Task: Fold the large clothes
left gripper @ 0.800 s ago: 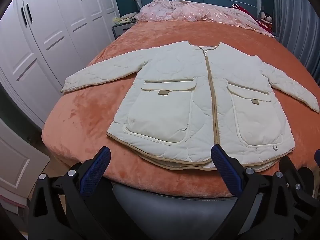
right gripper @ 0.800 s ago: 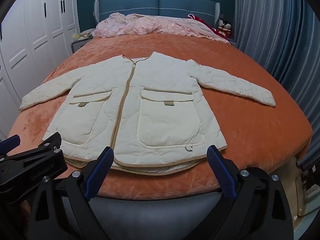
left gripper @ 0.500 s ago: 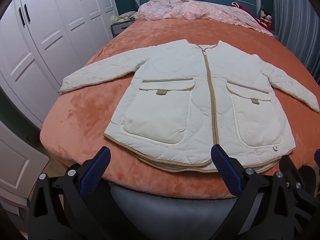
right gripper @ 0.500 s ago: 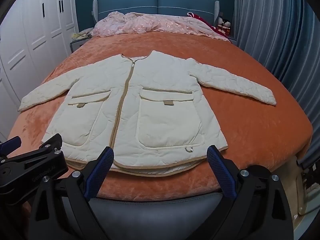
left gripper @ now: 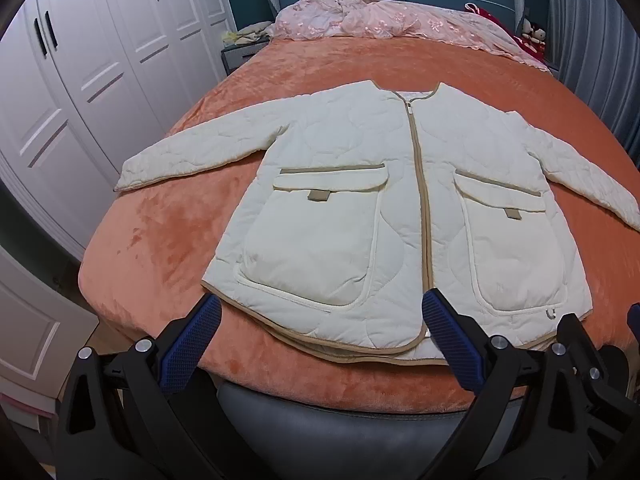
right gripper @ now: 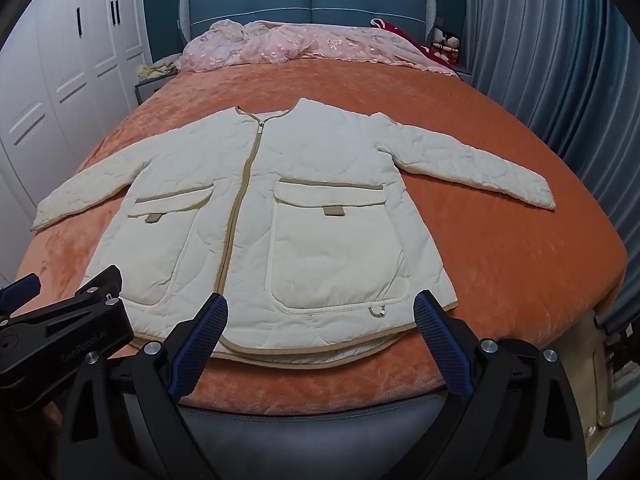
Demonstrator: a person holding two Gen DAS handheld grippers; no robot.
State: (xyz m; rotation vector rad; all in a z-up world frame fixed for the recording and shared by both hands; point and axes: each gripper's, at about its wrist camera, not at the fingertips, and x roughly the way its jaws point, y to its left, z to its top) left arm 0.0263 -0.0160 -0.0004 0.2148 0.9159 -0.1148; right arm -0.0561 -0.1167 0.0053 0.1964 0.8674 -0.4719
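status: nothing folded yet as far as i can see. cream quilted jacket (left gripper: 384,216) lies flat, front up and zipped, on the orange bedspread (left gripper: 160,248), collar at 12 o'clock, hem at 6 o'clock near the foot edge of the bed. both sleeves are spread out, left sleeve (left gripper: 192,156) toward 9–10 o'clock, right sleeve (right gripper: 476,164) toward 2–3 o'clock. hem looks a bit uneven, back layer showing under the front trim

left gripper (left gripper: 320,330): jaws wide apart, holding nothing, hovering over the foot of the bed with the fingertips framing the hem of the left front panel. not touching fabric from what i can tell

right gripper (right gripper: 320,328): same, spread wide and empty, lined up on the hem below the right pocket (right gripper: 332,248). in the right view the left tool's body sits at 8 o'clock, just beside mine

my read: we're at the very start, approach only. all left to do: bring each sleeve in across the body, then fold the body up from hem toward collar, maybe in halves. padded fabric will likely spring back, so i expect to press each fold down

pink bedding (right gripper: 304,44) piled at the headboard end, well apart from the jacket, not in the way
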